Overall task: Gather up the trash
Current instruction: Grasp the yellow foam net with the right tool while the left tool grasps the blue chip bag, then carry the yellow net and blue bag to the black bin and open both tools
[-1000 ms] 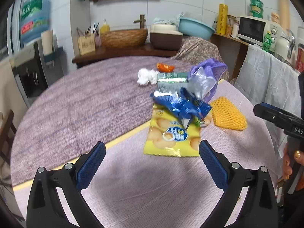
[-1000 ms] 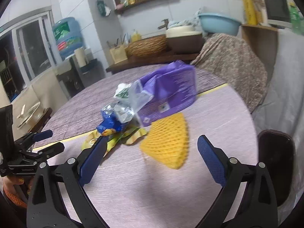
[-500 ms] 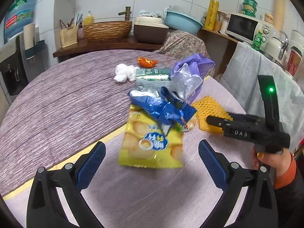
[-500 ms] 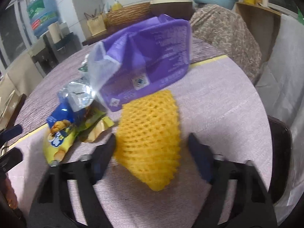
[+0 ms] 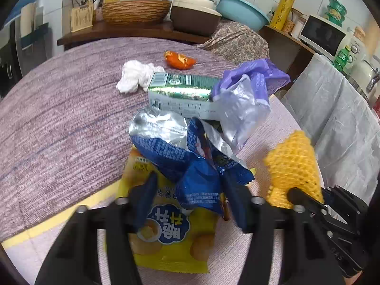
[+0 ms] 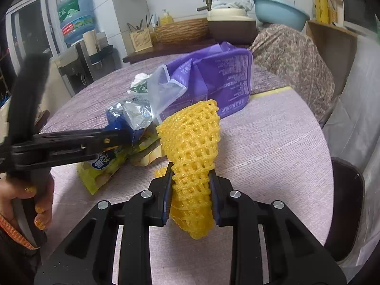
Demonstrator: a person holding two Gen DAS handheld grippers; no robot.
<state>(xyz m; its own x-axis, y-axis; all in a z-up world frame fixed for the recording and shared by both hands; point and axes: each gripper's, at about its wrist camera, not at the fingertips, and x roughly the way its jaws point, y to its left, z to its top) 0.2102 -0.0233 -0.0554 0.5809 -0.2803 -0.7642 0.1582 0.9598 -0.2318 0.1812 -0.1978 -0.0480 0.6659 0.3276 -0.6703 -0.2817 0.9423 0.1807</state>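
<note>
Between right tool (image 6: 191,194) pads, yellow foam net (image 6: 192,142), left tool (image 5: 190,204) around blue wrapper (image 5: 197,180)

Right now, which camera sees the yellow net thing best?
The right wrist view: the yellow foam net fills the middle, squeezed between the right tongs. The left wrist view shows it only at the right edge, partly hidden.

A round counter (image 5: 47,118) draped in purple woven cloth is carrying a heap of litter. A yellow snack bag (image 5: 166,232) is lying flat near its front edge, a crumpled blue wrapper (image 5: 190,166) overlapping it. Farther back, a green carton (image 5: 182,90) is lying on its side, a white tissue wad (image 5: 135,76) and an orange wrapper (image 5: 179,59) sitting beyond it.
</note>
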